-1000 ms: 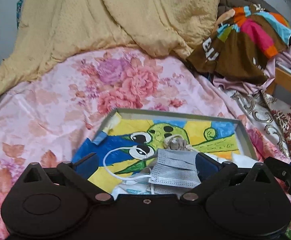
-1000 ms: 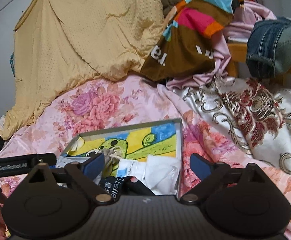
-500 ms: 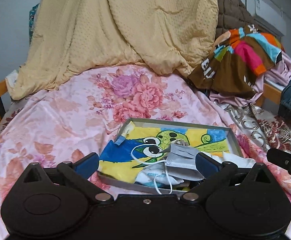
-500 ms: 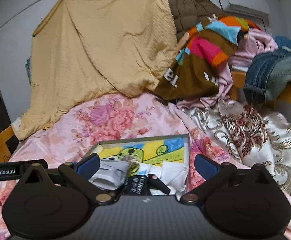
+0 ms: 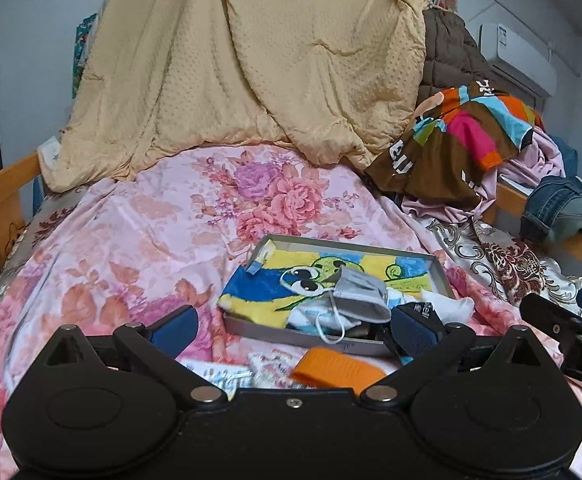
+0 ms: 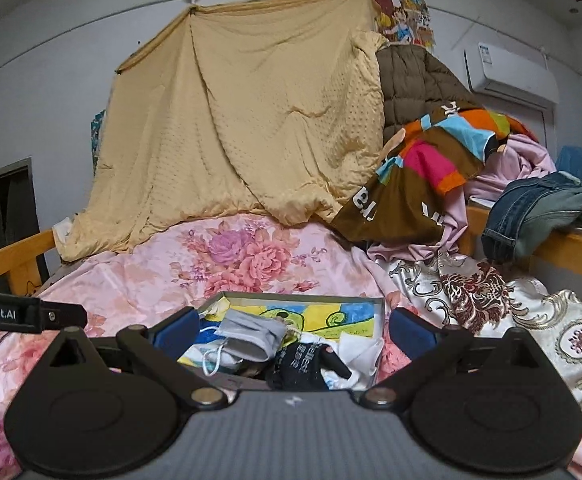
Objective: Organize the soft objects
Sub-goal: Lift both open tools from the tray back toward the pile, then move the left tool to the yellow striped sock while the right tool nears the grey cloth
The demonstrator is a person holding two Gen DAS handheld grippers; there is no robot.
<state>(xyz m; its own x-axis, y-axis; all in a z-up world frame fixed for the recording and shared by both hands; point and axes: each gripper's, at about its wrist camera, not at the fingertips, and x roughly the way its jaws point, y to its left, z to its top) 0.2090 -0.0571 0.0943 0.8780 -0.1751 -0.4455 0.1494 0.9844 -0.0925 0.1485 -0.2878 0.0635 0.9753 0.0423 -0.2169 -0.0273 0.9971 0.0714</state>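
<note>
A grey tray (image 5: 347,244) lies on the pink floral bedspread (image 5: 151,232). In it are a cartoon towel (image 5: 259,292), a grey face mask (image 5: 361,292) with white loops, and a white sock (image 5: 449,304). The right wrist view shows the same tray (image 6: 303,294), the mask (image 6: 251,336), a black sock (image 6: 303,364) and white cloth (image 6: 357,350). My left gripper (image 5: 293,330) hovers open before the tray's near edge, holding nothing. My right gripper (image 6: 295,330) is open just as wide, also with nothing in it, beside the left one.
A yellow quilt (image 5: 251,80) hangs at the back. Heaped clothes (image 5: 463,140) and jeans (image 5: 563,208) crowd the right side over a wooden rail. Another wooden rail (image 5: 3,188) borders the left. An orange object (image 5: 337,368) and packets (image 5: 227,374) lie just before the tray.
Both grippers have drawn back and risen from the tray, so it looks smaller and farther. The mask now lies in the tray. The orange object and packets have come into view.
</note>
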